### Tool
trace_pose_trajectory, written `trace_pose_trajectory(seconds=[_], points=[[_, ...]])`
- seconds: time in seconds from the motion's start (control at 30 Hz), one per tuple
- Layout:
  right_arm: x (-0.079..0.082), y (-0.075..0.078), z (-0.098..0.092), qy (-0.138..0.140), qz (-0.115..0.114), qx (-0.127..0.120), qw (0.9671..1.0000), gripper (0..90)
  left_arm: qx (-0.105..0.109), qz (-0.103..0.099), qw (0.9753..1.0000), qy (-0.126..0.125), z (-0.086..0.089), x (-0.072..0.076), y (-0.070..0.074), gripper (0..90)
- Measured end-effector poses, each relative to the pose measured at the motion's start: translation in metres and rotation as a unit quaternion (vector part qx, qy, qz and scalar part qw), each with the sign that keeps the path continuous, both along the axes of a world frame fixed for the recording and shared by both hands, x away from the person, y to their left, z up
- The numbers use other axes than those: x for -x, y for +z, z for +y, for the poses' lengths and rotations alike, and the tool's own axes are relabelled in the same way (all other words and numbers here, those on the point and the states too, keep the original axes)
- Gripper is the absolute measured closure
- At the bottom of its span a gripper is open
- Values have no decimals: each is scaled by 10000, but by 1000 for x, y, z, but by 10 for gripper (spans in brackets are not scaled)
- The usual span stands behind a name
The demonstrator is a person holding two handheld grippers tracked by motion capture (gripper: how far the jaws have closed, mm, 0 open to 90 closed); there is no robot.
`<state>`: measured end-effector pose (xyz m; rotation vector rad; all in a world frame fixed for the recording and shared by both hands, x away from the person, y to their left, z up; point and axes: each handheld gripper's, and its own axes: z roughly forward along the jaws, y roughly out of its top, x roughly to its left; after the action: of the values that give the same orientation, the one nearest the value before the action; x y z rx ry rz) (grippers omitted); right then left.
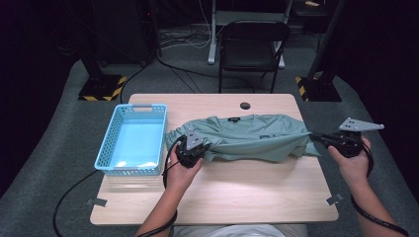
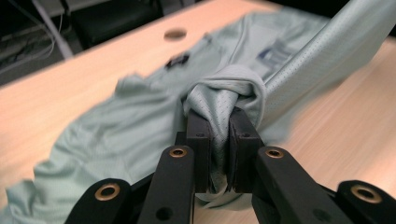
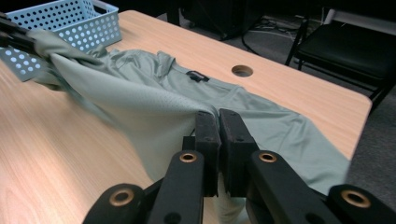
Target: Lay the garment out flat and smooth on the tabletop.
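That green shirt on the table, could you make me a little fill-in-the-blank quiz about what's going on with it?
1. Both the left gripper and the right gripper are shut on the ____.
2. The blue basket sits to the person's ____ of the shirt.
3. Inside, the basket is ____.
4. Beyond the table stands a black ____.

Missing words: shirt; left; empty; chair
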<state>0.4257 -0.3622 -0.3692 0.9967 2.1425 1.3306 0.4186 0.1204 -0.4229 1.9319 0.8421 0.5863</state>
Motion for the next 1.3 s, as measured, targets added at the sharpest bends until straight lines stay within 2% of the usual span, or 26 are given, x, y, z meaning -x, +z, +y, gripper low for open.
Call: trace_pose_trajectory(seconds=[0.07,0.13,0.17,0.2,0.3,0.33,0.37,0.4,0.43,0.47,0.5,0.53,0.57,0.63,0.67,0.73,0.93,1.0,1.07,1.13,1.27,1.3], points=[[1,1,-5,-46,-10,-23,10000,866,133,1,9999,-77,1,2,5,815],[-1,-2,-9,-74,80,-93,9999,865,185,42,9998,-90,1,2,5,815],[-1,-2,-9,-74,80,-93,9999,865,158,88,9998,-94,0,1,4,815],[-5,-8,-8,-76,215,-58,9997,864,45,184,9998,-40,0,-3,-3,815],[-16,-20,-1,-81,390,115,9991,862,-66,515,9986,83,4,-14,-18,815],[-21,-26,3,-87,452,157,9988,862,-66,515,9986,83,4,-14,-18,815],[-26,-32,6,-94,544,195,9983,861,-105,755,9969,213,10,-24,-32,815],[-33,-38,10,-86,662,213,9975,861,-123,879,9956,289,13,-28,-39,815],[-39,-46,15,-88,770,248,9967,860,-123,879,9956,289,13,-28,-39,815],[-44,-53,20,-98,852,300,9959,859,-89,1111,9929,426,21,-36,-53,816],[-48,-60,25,-104,917,355,9951,851,-89,1111,9929,426,21,-36,-53,816],[-52,-66,30,-117,958,421,9944,827,-66,1272,9903,560,27,-41,-62,815],[-55,-72,36,-141,983,498,9938,792,-47,1328,9892,626,29,-42,-65,815],[-57,-79,44,-186,962,628,9932,699,-49,1341,9887,671,31,-43,-67,810],[-58,-82,47,-211,951,669,9930,668,-153,1341,9882,720,32,-43,-69,807],[-57,-84,50,-224,940,659,9931,614,-189,1353,9880,726,32,-43,-71,796],[-50,-82,43,-227,1039,534,9929,596,-216,1382,9871,785,33,-42,-74,758],[-44,-83,39,-132,1124,382,9928,610,-206,1402,9866,811,34,-42,-75,734],[-37,-91,41,47,1349,345,9902,618,-208,1404,9865,818,34,-43,-76,723],[-32,-103,45,168,1506,473,9873,620,-219,1406,9864,823,34,-44,-76,717],[-31,-121,54,324,1720,553,9830,615,-238,1367,9870,809,32,-43,-75,709],[-31,-121,54,324,1720,553,9830,615,-238,1367,9870,809,32,-43,-75,706]])
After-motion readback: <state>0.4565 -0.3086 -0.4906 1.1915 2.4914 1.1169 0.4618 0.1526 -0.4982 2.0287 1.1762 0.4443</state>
